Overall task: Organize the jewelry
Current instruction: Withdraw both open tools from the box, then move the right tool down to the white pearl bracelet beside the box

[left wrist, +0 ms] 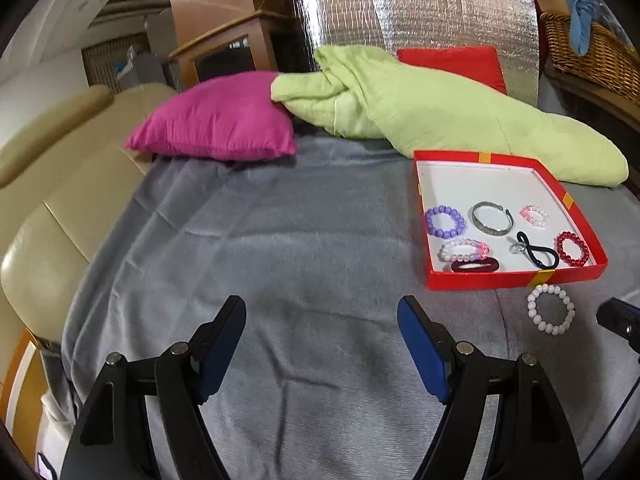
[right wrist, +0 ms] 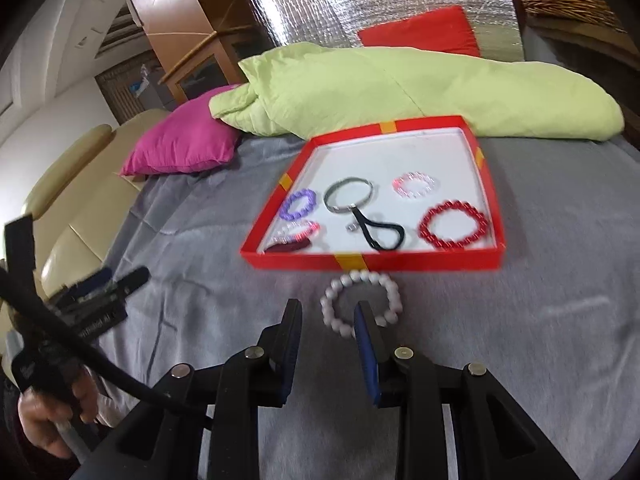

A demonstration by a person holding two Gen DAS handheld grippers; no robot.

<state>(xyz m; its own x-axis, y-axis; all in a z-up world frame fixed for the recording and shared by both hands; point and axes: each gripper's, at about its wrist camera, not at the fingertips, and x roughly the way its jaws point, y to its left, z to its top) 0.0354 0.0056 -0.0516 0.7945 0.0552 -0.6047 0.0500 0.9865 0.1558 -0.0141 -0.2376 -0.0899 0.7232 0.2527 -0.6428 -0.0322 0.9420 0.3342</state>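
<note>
A shallow red box [right wrist: 400, 262] with a white floor lies on the grey blanket [right wrist: 520, 340]. In it are a red bead bracelet [right wrist: 454, 224], a silver bangle [right wrist: 349, 194], a black hair tie [right wrist: 380, 232], a purple bead bracelet [right wrist: 298, 204] and several other pieces. A white bead bracelet [right wrist: 376, 278] lies on the blanket just in front of the box. My right gripper [right wrist: 328, 312] hovers at it, jaws narrowly apart, one finger over the ring's middle, the pads clear of the beads. My left gripper [left wrist: 320, 308] stands wide open over bare blanket, left of the box [left wrist: 500, 280] and bracelet [left wrist: 551, 309].
A green quilt [left wrist: 440, 112] and a pink pillow [left wrist: 216, 124] lie behind the box. A beige sofa [left wrist: 60, 208] borders the blanket on the left. A silver foil panel [left wrist: 420, 12], a red cushion [left wrist: 452, 64] and a wicker basket [left wrist: 588, 48] stand at the back.
</note>
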